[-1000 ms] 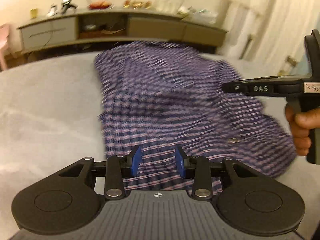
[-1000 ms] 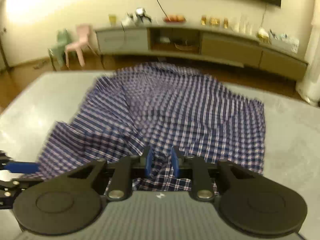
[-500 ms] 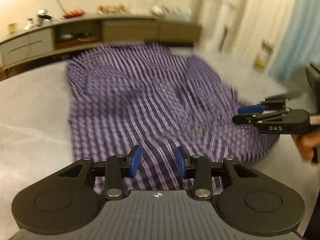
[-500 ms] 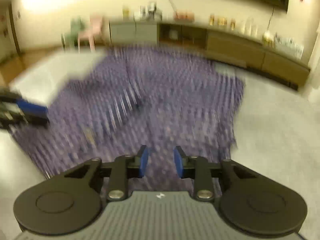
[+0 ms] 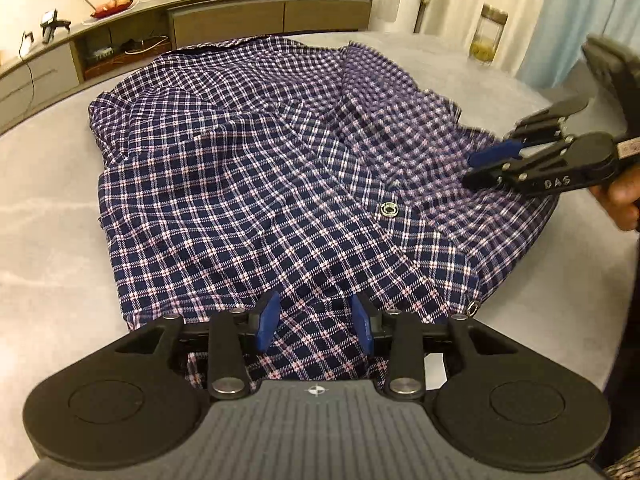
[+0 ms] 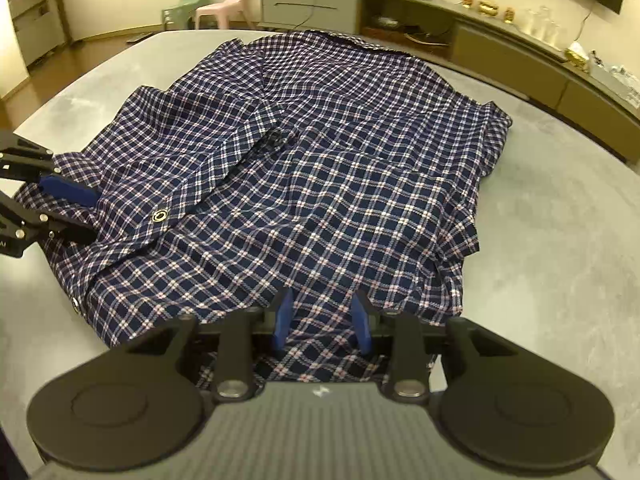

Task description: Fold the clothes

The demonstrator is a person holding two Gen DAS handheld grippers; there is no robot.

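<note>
A navy, white and red checked shirt [image 5: 256, 184] lies spread and creased on the grey table [image 5: 48, 208], with a metal snap [image 5: 389, 209] showing. My left gripper [image 5: 316, 320] hovers open over the shirt's near hem, cloth lying under the gap. In the right wrist view it shows at the shirt's [image 6: 340, 168] left edge, as the left gripper [image 6: 86, 212]. My right gripper [image 6: 322, 320] is over the near hem on its side. Its jaws are opening, and cloth lies loose between the pads, unpinched. From the left wrist view the right gripper [image 5: 480, 168] sits over the shirt's right edge.
A long low sideboard [image 6: 500, 44] with fruit, jars and glasses runs behind the table. Two small plastic chairs [image 6: 216, 4] stand at the far left. A glass jar [image 5: 489, 34] and curtains are at the right. A hand [image 5: 624, 200] holds the right gripper's handle.
The right gripper's pads have parted and let go of the pinch of cloth they held. It has dropped to the shirt's right edge. The shirt lies flatter, and the left gripper has shifted sideways.
</note>
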